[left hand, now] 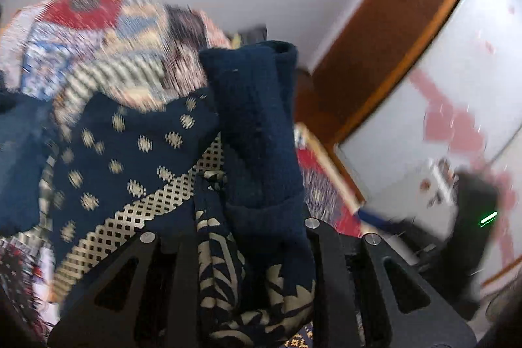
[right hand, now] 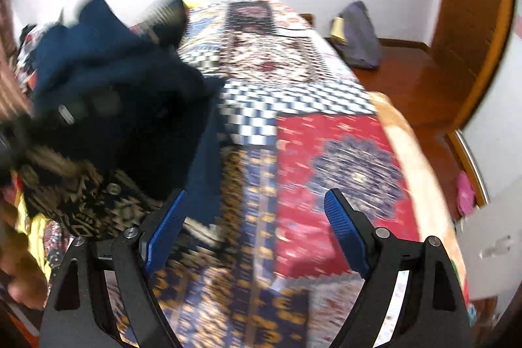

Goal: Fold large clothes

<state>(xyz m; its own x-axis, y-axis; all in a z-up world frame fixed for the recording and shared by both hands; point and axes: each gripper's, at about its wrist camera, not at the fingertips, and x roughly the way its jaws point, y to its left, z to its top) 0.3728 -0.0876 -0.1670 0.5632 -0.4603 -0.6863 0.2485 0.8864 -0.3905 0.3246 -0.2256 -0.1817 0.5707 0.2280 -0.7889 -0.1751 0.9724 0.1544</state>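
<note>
Navy garment [left hand: 261, 132] bunched, seemingly claw-pinched [left hand: 257, 250]

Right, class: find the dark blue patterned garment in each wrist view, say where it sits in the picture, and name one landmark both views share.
Left wrist view: the garment fills the centre and lower left, bunched between the fingers of the left hand-held gripper.
Right wrist view: it hangs at upper left, apart from the open right hand-held gripper.
Shared landmark: the patchwork bedspread.

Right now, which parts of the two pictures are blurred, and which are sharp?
Left wrist view: patchwork bedspread smeared, navy garment near the jaws fairly sharp. Right wrist view: garment and bedspread streaked, blue pads crisp.
</note>
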